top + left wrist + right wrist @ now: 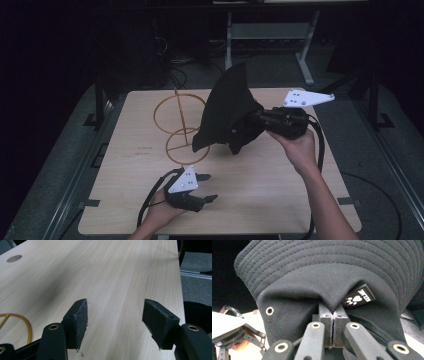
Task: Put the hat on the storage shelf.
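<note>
My right gripper [260, 120], jaws pinched tight on a fold of crown fabric, holds the black hat [227, 112] in the air beside the wire stand [181, 127], just over the surface [280, 195]. My left gripper [200, 187] rests near the front edge, jaws wide apart and holding nothing. If the hat is bound for the stand, as I judge, I should keep the pinch firm, lift the opening over the top ring, then lower it squarely.
</note>
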`<move>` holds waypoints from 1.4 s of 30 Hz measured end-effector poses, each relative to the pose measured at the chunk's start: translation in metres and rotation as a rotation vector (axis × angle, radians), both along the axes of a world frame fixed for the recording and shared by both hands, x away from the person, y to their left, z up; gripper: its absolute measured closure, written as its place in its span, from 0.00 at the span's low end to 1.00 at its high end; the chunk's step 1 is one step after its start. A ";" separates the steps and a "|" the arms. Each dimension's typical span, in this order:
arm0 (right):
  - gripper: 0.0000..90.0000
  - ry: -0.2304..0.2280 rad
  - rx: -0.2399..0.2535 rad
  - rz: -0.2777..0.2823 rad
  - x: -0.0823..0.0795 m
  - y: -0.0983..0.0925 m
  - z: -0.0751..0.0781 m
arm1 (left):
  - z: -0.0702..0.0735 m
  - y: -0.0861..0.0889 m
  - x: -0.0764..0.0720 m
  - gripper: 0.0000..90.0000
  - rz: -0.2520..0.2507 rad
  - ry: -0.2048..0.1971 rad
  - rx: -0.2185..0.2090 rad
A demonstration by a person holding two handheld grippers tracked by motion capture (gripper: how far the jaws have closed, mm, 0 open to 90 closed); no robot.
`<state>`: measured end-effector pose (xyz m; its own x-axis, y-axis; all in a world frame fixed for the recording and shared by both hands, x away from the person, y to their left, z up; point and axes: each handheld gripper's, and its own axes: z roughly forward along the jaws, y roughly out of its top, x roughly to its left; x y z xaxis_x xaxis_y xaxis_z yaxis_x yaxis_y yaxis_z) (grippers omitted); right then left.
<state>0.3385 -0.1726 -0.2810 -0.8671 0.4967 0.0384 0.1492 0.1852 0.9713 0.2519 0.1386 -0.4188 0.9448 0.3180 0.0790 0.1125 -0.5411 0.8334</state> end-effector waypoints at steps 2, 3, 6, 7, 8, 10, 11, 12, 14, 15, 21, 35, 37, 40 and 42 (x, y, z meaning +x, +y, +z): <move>0.99 -0.002 -0.001 0.012 0.004 0.007 0.003 | -0.001 -0.002 0.000 0.40 -0.006 0.003 0.003; 0.99 -0.002 -0.001 0.012 0.004 0.007 0.003 | -0.002 -0.002 -0.001 0.40 -0.007 0.003 0.005; 0.99 -0.005 -0.001 0.022 0.007 0.013 0.006 | -0.003 -0.004 -0.001 0.40 -0.011 0.006 0.006; 0.99 -0.003 -0.001 0.025 0.008 0.015 0.007 | -0.003 -0.003 -0.001 0.40 -0.009 0.004 0.004; 0.99 -0.004 0.000 0.030 0.009 0.017 0.008 | -0.003 -0.003 -0.001 0.40 -0.010 0.007 0.003; 0.99 -0.007 -0.003 0.038 0.010 0.021 0.010 | -0.003 -0.002 -0.001 0.40 -0.008 0.010 0.001; 0.99 -0.009 -0.007 0.044 0.012 0.024 0.013 | -0.003 -0.002 0.000 0.40 -0.009 0.012 0.002; 0.99 -0.009 -0.007 0.044 0.012 0.024 0.013 | -0.003 -0.002 0.000 0.40 -0.010 0.012 0.001; 0.99 -0.009 -0.007 0.050 0.013 0.027 0.015 | -0.003 -0.002 0.000 0.40 -0.005 0.009 -0.004; 0.99 -0.011 -0.006 0.052 0.014 0.029 0.017 | -0.003 -0.002 0.000 0.40 -0.004 0.010 -0.007; 0.99 -0.017 -0.007 0.072 0.020 0.040 0.024 | -0.002 0.001 0.002 0.40 -0.010 -0.010 -0.006; 0.99 -0.031 -0.043 0.102 0.033 0.068 0.043 | -0.001 0.001 0.004 0.40 -0.009 -0.013 -0.013; 0.99 -0.020 -0.045 0.105 0.035 0.072 0.046 | -0.001 0.001 0.004 0.40 -0.009 -0.010 -0.020; 0.98 -0.027 -0.064 0.111 0.042 0.079 0.052 | -0.001 0.000 0.004 0.40 -0.009 -0.011 -0.020; 0.98 -0.022 -0.066 0.111 0.043 0.080 0.054 | -0.001 0.000 0.003 0.40 -0.009 -0.006 -0.021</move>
<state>0.3813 -0.0921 -0.2274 -0.9173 0.3981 -0.0110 0.1029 0.2635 0.9592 0.2553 0.1384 -0.4197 0.9473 0.3108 0.0780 0.1024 -0.5242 0.8454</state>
